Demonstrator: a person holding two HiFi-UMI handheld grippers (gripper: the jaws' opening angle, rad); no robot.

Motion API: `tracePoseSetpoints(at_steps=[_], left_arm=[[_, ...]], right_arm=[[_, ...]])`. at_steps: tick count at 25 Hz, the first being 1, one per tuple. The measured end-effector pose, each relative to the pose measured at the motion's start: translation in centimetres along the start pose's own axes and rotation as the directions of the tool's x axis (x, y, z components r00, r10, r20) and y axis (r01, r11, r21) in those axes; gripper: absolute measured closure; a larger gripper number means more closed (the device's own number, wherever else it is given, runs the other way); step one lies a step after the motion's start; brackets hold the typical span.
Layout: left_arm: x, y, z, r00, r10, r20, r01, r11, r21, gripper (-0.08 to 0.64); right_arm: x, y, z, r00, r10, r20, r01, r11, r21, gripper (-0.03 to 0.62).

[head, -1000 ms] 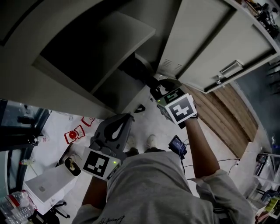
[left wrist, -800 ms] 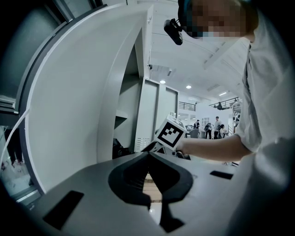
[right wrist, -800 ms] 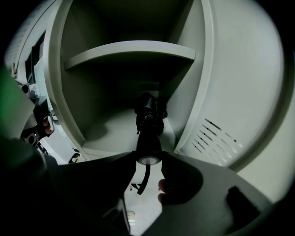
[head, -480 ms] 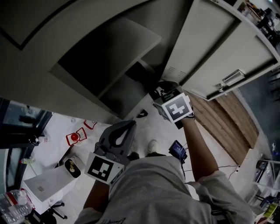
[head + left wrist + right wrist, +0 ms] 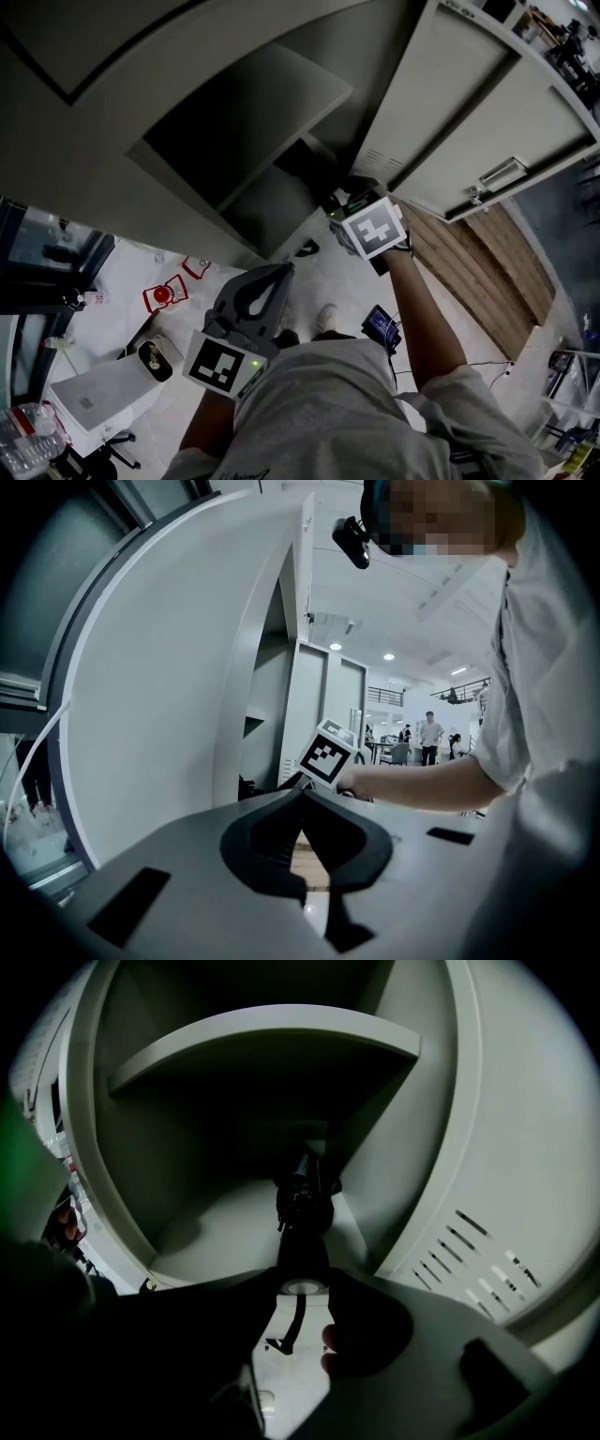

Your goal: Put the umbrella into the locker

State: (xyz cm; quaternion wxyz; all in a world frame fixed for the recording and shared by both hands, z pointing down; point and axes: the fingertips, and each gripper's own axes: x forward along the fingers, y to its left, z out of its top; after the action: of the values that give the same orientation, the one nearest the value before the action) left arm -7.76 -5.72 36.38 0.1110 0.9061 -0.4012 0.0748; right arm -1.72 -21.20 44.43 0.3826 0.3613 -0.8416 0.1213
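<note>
Inside the locker (image 5: 122, 1176), lower compartment: the folded black umbrella (image 5: 302, 1206) reaches in under the shelf (image 5: 272, 1040), handle end outward.
Right gripper (image 5: 302, 1283): jaws clamped on the umbrella's handle end.
Locker door (image 5: 469, 112): swung open on the right.
Left gripper (image 5: 305, 797): jaws together, empty, near the person's waist.

Right arm (image 5: 427, 305) reaches to frame centre, dark right gripper (image 5: 339, 199) clamping the black folded umbrella (image 5: 302, 1199); grey left gripper (image 5: 280, 269) lower left, jaws together, empty.
</note>
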Motion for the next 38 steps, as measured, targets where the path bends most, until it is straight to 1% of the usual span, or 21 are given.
tracePoseSetpoints(at_steps=[6, 15, 19, 22, 25, 27, 28, 31, 33, 38], left_arm=[[0.0, 0.0, -0.1, 1.000, 0.004, -0.005, -0.004, 1.000, 0.004, 0.545], [-0.1, -0.2, -0.4, 1.000, 0.000, -0.015, 0.000, 1.000, 0.001, 0.545], [-0.2, -0.4, -0.5, 1.000, -0.003, -0.024, 0.003, 1.000, 0.003, 0.545], [-0.2, -0.4, -0.3, 1.000, -0.002, -0.022, 0.002, 1.000, 0.000, 0.545], [-0.1, -0.5, -0.4, 1.000, -0.005, -0.024, 0.005, 1.000, 0.002, 0.545], [0.0, -0.7, -0.3, 1.000, -0.008, -0.022, 0.008, 1.000, 0.006, 0.545], [0.0, -0.8, -0.3, 1.000, -0.010, -0.020, 0.010, 1.000, 0.009, 0.545], [0.3, -1.4, -0.3, 0.999, -0.026, -0.020, 0.026, 0.999, 0.018, 0.545], [0.7, -2.0, -0.3, 0.999, -0.039, -0.023, 0.040, 0.999, 0.025, 0.545], [1.4, -3.4, -0.5, 0.998, -0.064, -0.026, 0.065, 0.997, 0.036, 0.545]], right_arm=[[0.4, 0.0, -0.4, 1.000, 0.005, -0.011, -0.005, 1.000, 0.007, 0.407], [0.3, 0.0, 0.0, 1.000, 0.002, 0.030, -0.003, 1.000, 0.023, 0.405], [0.3, 0.2, -0.6, 1.000, 0.012, 0.025, -0.014, 0.999, 0.043, 0.399], [0.4, 0.1, -0.9, 0.999, 0.013, 0.049, -0.016, 0.999, 0.052, 0.390], [-0.4, 0.2, -1.4, 1.000, 0.004, 0.030, -0.006, 0.998, 0.062, 0.390], [-0.8, 0.4, -1.7, 0.999, 0.007, 0.040, -0.009, 0.998, 0.068, 0.391], [-0.8, 0.6, -2.2, 0.999, 0.017, 0.048, -0.020, 0.997, 0.071, 0.391], [0.6, 1.9, -5.4, 0.997, 0.072, 0.037, -0.075, 0.994, 0.083, 0.391], [-0.5, 2.3, -5.9, 0.998, 0.065, 0.028, -0.067, 0.994, 0.086, 0.391], [-3.1, 3.1, -7.3, 0.997, 0.071, 0.043, -0.076, 0.990, 0.117, 0.391]])
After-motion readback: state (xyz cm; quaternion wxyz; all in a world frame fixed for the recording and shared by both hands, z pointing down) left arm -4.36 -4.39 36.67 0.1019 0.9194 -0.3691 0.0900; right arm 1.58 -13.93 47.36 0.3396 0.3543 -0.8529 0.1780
